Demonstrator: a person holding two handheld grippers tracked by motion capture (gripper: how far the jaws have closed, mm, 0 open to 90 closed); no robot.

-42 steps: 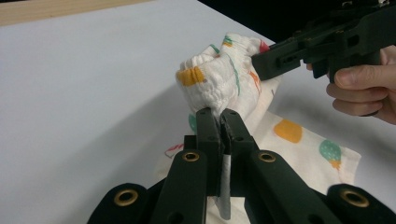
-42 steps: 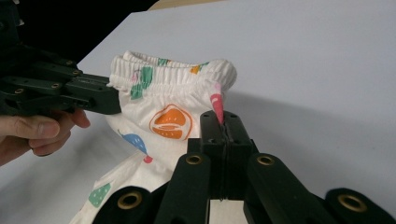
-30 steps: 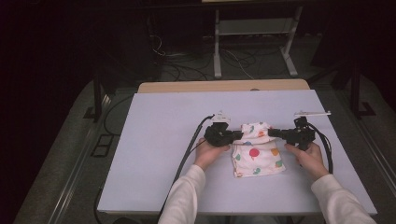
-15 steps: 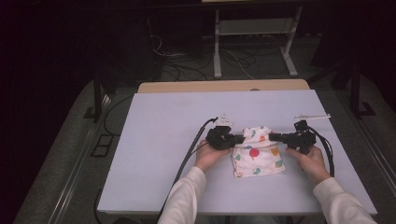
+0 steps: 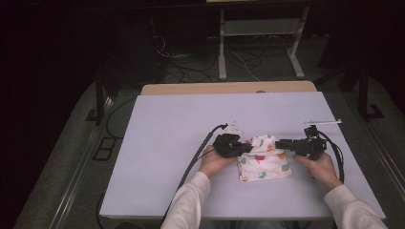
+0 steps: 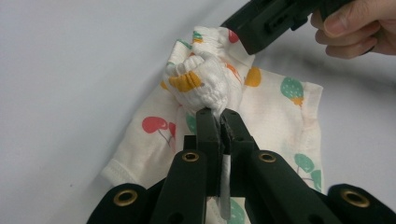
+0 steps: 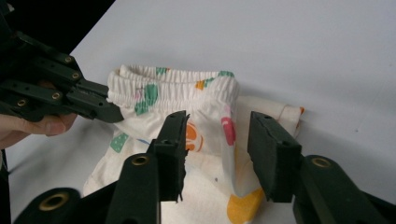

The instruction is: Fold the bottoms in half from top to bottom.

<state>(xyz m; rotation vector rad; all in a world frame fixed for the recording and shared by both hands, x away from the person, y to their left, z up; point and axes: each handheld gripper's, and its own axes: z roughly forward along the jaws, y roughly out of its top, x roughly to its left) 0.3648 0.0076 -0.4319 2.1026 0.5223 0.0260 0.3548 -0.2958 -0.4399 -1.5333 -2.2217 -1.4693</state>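
On the table (image 5: 157,143), one printed garment (image 5: 264,164): left tongs (image 5: 247,147) clamping its waistband, right tongs (image 5: 279,142) parted, just opening.

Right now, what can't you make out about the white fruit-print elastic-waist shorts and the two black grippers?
- Fruit-print shorts: fruit motifs too small in the high view.
- Left gripper: the pinched fabric's far edge sits hidden between its shut jaws.
- Right gripper: its body is cut off by the bottom edge.

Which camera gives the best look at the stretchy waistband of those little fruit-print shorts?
The right gripper view: the elastic waistband runs unhidden across it. The left gripper view shows it bunched above shut jaws. The high view shows it small and distant.
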